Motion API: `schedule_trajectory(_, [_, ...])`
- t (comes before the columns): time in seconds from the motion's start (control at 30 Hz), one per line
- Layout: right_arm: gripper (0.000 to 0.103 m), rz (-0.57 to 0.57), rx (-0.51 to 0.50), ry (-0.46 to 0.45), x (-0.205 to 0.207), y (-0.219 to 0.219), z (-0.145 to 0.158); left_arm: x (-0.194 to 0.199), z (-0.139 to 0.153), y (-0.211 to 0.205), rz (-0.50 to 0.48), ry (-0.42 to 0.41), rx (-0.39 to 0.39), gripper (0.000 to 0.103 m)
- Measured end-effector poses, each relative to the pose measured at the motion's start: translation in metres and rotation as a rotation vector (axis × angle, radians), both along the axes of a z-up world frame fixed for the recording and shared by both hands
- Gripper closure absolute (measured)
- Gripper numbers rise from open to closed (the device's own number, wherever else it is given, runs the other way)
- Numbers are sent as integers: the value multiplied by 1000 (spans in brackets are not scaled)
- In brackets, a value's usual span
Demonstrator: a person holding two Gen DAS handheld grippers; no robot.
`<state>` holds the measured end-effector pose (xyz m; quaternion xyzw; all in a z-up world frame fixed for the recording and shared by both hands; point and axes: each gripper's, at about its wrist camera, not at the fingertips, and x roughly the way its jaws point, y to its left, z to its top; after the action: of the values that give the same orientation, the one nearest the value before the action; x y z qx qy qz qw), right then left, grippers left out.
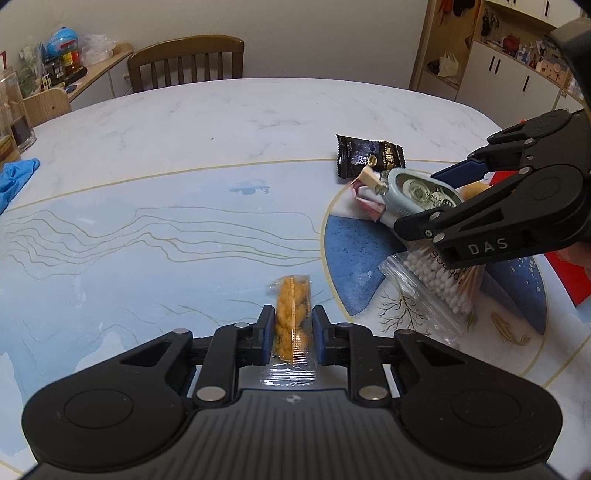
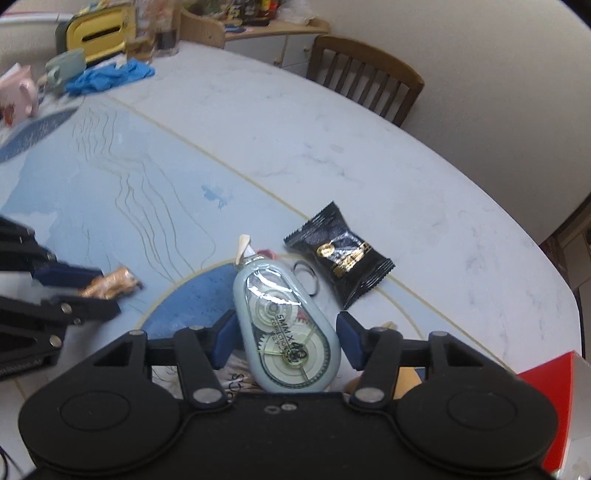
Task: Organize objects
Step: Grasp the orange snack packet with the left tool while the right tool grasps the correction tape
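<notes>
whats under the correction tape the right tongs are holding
Under the correction tape held in the right tongs, a bag of cotton swabs and a small red-and-white wrapper show on the table. Whatever lies directly beneath the tape is hidden.

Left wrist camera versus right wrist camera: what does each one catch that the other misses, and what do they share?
Only the left wrist view shows the bag of cotton swabs and the white cabinets. Only the right wrist view shows the yellow box, the pink pig figure and a black ring. Both show the correction tape between the right gripper's fingers, the orange snack packet in the left gripper, the black sachet and the blue gloves.
</notes>
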<state>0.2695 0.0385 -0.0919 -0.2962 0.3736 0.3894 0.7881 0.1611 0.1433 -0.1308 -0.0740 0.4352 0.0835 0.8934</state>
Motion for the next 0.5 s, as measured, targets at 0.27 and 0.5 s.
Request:
schedule_trajectory(0.27, [47, -117, 45, 25, -5, -17, 24, -3, 6, 6, 19, -10, -37, 83])
schedule_trajectory(0.5, [47, -214, 115, 69, -22, -50, 52, -14, 26, 4, 11, -47, -81, 83])
